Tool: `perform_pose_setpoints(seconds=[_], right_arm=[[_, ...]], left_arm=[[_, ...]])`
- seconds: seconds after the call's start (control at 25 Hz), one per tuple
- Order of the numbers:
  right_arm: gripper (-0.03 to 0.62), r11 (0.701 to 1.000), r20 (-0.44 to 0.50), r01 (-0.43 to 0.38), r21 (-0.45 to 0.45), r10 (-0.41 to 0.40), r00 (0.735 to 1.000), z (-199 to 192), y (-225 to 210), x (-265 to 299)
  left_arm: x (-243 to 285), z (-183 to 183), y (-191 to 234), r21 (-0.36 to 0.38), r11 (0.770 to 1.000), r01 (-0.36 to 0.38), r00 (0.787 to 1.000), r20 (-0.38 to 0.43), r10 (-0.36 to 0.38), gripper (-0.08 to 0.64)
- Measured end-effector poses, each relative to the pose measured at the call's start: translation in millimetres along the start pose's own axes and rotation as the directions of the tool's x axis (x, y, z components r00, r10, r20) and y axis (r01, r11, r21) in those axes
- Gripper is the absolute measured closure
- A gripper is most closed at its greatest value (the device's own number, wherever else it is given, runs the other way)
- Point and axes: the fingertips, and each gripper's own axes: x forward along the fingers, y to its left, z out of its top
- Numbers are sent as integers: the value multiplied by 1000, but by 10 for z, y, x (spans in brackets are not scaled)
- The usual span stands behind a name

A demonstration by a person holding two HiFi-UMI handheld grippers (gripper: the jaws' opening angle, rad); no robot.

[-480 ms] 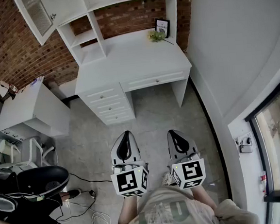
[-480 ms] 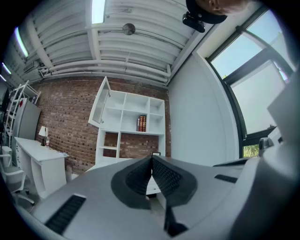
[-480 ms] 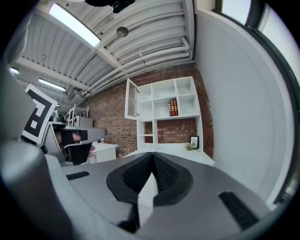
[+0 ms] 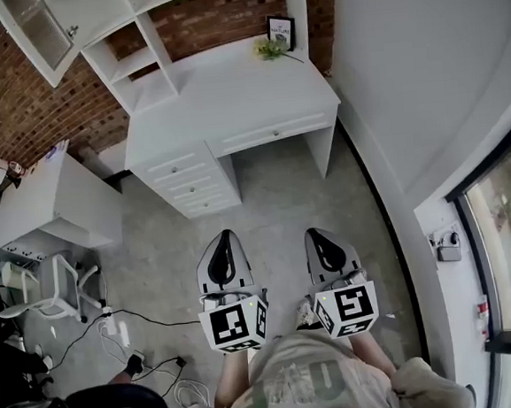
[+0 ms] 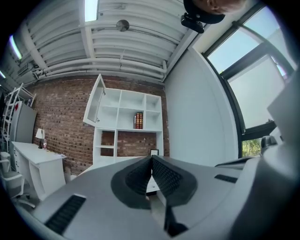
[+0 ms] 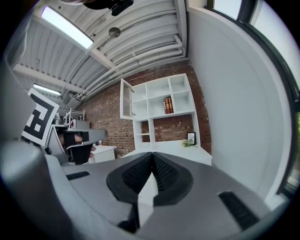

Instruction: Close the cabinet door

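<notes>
A person stands well back from a white desk [image 4: 228,90] with the left gripper [image 4: 224,239] and right gripper [image 4: 322,235] held level, each with its jaws pressed together on nothing. The cabinet door [image 4: 36,31] hangs open at the upper left of the shelves [image 4: 150,70] above the desk. It is likely a light, stiff hinged panel (the centre may be glass), best pushed on its frame near the free edge.

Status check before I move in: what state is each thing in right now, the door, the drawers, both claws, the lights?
cabinet door: open, swung out at the shelf unit's upper left.
desk drawers: all closed.
left claw: shut, nothing between the jaws.
right claw: shut, nothing between the jaws.
ceiling light: on.
</notes>
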Motion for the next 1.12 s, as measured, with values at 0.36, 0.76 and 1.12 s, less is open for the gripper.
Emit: perform_pose_setpoints(seconds=[0.36, 0.76, 1.12], right_arm=[[575, 998, -10, -7, 69, 8, 1000, -121, -235, 152], [575, 994, -34, 56, 93, -53, 998, -220, -492, 63], [575, 998, 21, 59, 20, -59, 998, 94, -819, 574]], left_arm=[[196, -111, 20, 28, 999, -36, 999, -36, 37, 546], [322, -117, 147, 60, 996, -65, 998, -19, 66, 546], [1320, -26, 423, 76, 995, -71, 995, 81, 65, 546]])
